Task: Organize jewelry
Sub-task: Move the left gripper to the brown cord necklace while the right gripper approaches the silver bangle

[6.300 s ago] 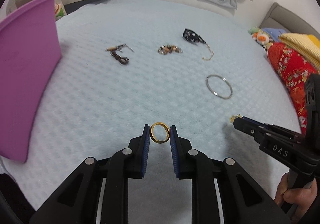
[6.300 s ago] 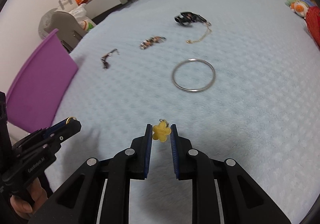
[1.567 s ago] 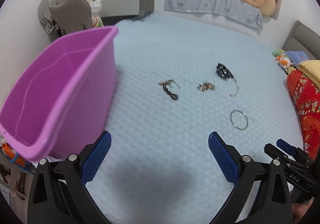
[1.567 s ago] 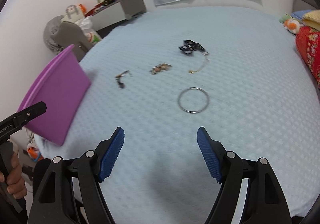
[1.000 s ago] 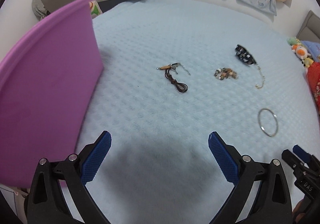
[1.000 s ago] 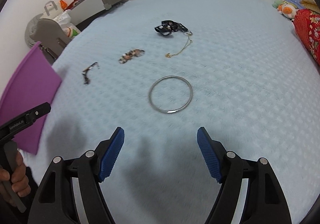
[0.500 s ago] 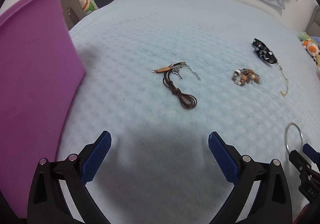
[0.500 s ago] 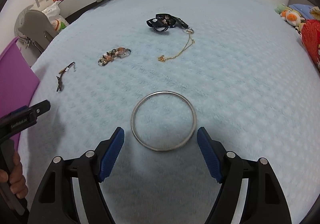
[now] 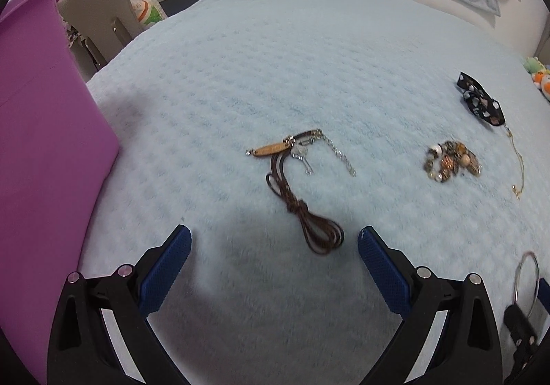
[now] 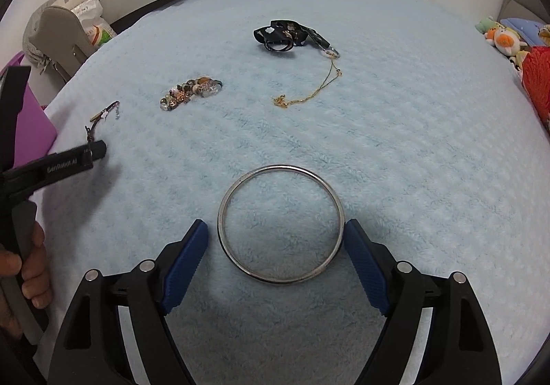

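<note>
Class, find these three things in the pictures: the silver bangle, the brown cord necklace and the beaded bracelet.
silver bangle [image 10: 225,201]: right wrist view, on its left rim.
brown cord necklace [image 9: 298,205]: left wrist view, on the knot.
beaded bracelet [image 9: 451,161]: left wrist view, on the middle of the bead cluster.

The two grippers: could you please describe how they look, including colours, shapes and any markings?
Both are matte black plastic. The left gripper and right gripper each have two angular fingers with triangular cut-outs, silver screws and blue textured pads. Seen from the right wrist view, the left one's side bears white lettering, apparently "GenRobot.AI". A bare hand grips its handle; no sleeve or cables show.
</note>
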Motion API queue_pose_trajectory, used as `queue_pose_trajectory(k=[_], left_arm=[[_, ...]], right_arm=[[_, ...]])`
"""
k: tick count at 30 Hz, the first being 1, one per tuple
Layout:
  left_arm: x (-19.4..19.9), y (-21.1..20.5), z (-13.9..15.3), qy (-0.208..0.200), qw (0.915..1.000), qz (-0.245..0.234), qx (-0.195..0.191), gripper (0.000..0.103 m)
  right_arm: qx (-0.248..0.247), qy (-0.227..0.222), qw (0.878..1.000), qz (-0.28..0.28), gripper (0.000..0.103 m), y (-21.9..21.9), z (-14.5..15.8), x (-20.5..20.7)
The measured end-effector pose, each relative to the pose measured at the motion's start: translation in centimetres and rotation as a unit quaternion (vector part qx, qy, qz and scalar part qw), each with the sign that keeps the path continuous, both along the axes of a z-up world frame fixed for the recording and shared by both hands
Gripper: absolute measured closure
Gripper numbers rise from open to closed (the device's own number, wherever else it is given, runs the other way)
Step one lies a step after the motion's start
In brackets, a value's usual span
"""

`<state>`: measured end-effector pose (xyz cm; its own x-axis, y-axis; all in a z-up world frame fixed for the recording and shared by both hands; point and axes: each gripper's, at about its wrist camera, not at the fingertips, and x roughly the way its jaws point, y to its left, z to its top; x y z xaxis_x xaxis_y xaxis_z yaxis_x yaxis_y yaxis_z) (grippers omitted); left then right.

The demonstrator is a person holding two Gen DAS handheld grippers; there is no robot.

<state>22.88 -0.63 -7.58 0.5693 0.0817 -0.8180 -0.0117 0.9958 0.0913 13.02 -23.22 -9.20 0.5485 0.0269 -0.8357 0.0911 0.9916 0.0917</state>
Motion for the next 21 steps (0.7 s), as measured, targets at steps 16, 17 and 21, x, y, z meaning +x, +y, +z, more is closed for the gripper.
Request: queue_pose_trajectory(k=[16,17,21], left_arm=[[3.3,-0.5,-0.9,-0.006,0.9998,0.02,0.002,0.006],[3.4,-0.6,-0.9,-0.006,0.9998,0.02,0.004,0.006],[3.8,-0.4,-1.1,-0.004,0.9997,0.023,-0.001,0.006]], right_arm=[[-0.029,-0.012,1.0,0.004,0.017,0.9,-0.8,1.2],[-0.03,-0.012,0.999,0.004,0.017,0.9,-0.9,1.2],[-0.03,-0.012,0.999,0.003,0.017,0.9,-0.9,1.4]])
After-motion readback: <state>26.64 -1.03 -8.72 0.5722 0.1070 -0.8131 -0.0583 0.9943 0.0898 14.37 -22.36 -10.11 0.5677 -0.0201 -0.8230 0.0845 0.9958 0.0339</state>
